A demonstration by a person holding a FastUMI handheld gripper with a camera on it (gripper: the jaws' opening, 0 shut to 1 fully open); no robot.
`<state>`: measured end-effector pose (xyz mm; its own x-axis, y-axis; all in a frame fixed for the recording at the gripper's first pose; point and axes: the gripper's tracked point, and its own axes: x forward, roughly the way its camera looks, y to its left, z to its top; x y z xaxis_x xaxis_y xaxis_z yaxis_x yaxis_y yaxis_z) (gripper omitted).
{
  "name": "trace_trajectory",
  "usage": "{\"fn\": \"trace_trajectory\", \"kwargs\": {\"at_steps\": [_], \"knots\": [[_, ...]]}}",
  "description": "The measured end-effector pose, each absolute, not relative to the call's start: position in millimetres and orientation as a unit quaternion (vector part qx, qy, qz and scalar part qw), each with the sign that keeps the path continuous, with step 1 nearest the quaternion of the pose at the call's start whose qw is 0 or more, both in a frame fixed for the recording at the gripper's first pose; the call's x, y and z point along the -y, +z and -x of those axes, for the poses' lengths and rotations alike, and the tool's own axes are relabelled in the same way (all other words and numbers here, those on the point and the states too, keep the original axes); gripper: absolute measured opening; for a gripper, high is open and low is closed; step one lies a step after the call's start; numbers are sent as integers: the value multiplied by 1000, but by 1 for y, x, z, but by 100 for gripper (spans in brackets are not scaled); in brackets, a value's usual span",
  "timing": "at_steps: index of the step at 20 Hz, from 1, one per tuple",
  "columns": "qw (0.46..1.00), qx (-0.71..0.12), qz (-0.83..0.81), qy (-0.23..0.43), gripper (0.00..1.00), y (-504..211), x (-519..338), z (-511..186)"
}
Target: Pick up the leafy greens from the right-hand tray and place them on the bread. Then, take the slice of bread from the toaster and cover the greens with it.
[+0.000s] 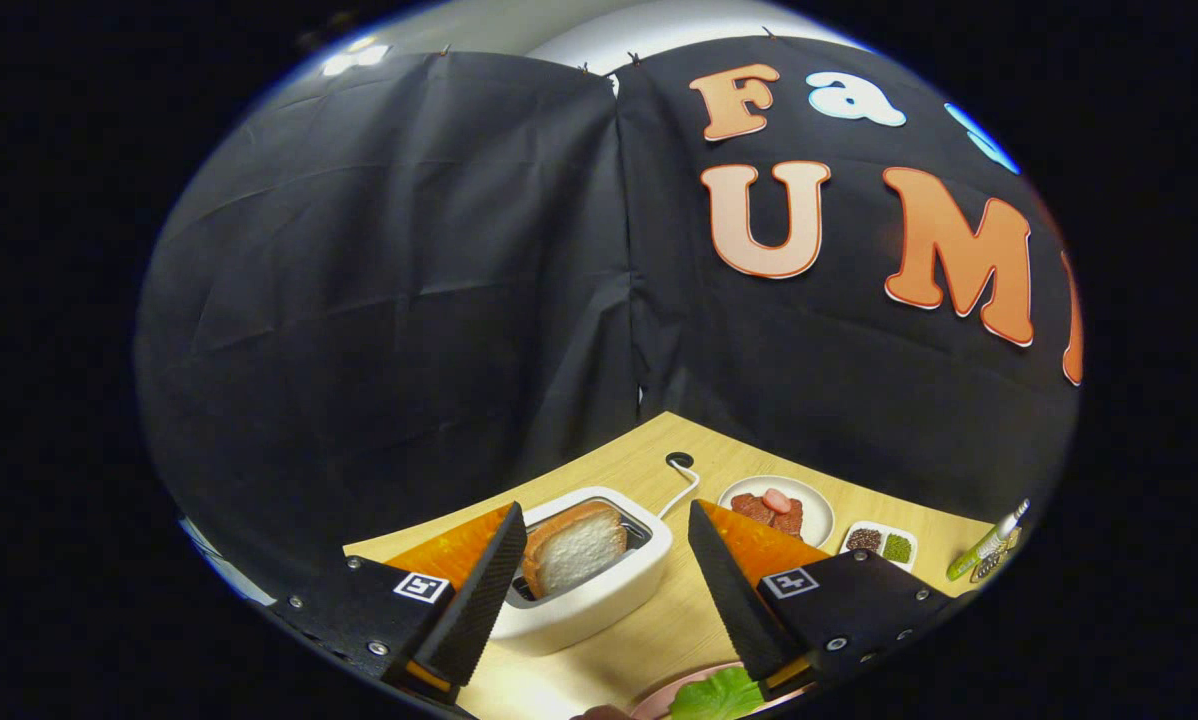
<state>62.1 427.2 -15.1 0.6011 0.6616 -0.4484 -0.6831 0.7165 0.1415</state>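
My gripper (604,560) is open, with nothing between its fingers. Just ahead of the left finger stands a white toaster (599,590) on the wooden table (679,620). A slice of bread (574,548) sticks up out of its slot. Close below the right finger lies a green leaf (719,695) on a pink plate (659,700); whatever is under the leaf is hidden.
Beyond the right finger sits a white plate (814,505) with reddish meat pieces. To its right is a small white tray (881,543) holding brown and green fillings. A green-capped bottle (984,545) lies at the table's right edge. The toaster's cord (684,485) runs back to the cloth wall.
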Motion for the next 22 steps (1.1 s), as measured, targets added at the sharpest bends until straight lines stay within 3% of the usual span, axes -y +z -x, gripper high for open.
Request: {"fn": "trace_trajectory", "kwargs": {"at_steps": [6, 14, 18, 19, 22], "knots": [[848, -369, 14, 381, 98, -44, -461, -61], [800, -502, 2, 329, 93, -103, -482, -70], [790, -531, 1, 306, 78, -116, -481, -73], [788, -538, 0, 298, 66, -118, -479, -74], [793, -542, 2, 279, 46, -124, -465, -81]]}}
